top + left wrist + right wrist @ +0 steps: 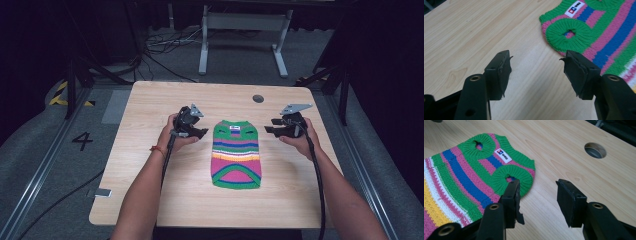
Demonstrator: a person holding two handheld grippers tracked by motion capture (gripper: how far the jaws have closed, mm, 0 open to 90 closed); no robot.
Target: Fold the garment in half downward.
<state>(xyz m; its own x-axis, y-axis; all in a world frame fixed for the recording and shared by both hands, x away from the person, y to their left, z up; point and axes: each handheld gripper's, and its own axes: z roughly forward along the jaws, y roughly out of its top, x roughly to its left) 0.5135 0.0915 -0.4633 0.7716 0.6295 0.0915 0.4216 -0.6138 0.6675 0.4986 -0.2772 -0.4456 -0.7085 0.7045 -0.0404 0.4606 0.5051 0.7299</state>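
Striped sweater (pixel 236 154) is lying flat mid-table (pixel 150 170), long axis 12-to-6, neck pointing 12, with left gripper (pixel 200 133) and right gripper (pixel 270 130) flanking it, jaws gaping wide, holding nothing.

My light wooden table (pixel 165 190) sits on grey carpet (pixel 40 145) (a "4" (pixel 82 141) marked there); cables (pixel 165 45) trail behind.

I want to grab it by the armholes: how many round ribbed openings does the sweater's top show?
2. One armhole lies at the knitted sweater's top corner nearest the left gripper; the other armhole lies at the corner nearest the right gripper. A white label sits between them.
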